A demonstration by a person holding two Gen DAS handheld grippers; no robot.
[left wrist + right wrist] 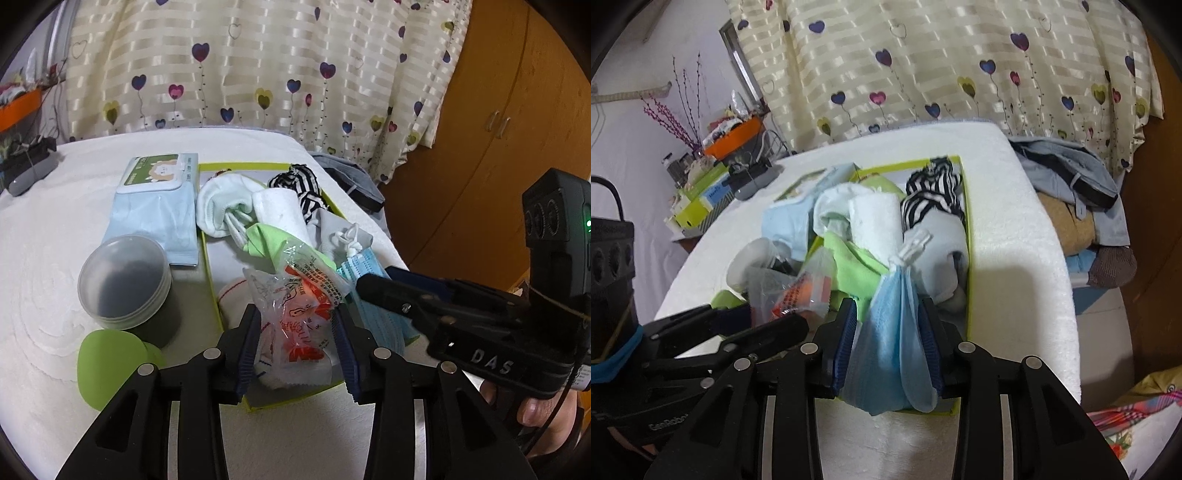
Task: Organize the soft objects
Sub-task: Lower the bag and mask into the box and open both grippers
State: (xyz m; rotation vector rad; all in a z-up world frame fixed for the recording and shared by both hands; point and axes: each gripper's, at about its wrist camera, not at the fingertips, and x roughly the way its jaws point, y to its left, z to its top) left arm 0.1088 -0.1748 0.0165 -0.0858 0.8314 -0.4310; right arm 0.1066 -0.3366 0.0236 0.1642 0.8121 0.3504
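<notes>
A yellow-green box (212, 269) on the white table holds white socks (225, 203), a striped cloth (295, 184), a green cloth (273, 243) and a grey cloth. My left gripper (295, 332) is shut on a clear plastic packet with orange print (295, 310), held over the box's near end. My right gripper (888, 332) is shut on a bunch of blue face masks (890, 339) over the box's near right corner; it also shows in the left wrist view (373, 286). The box (967, 236) and its cloths show in the right wrist view too.
Left of the box lie a wet-wipes pack (159, 177), a pale blue packet (151, 221), a clear round jar (125, 284) and green discs (110, 362). Folded clothes (1071, 184) sit past the table's right edge. A curtain hangs behind; a cluttered shelf (731, 140) stands far left.
</notes>
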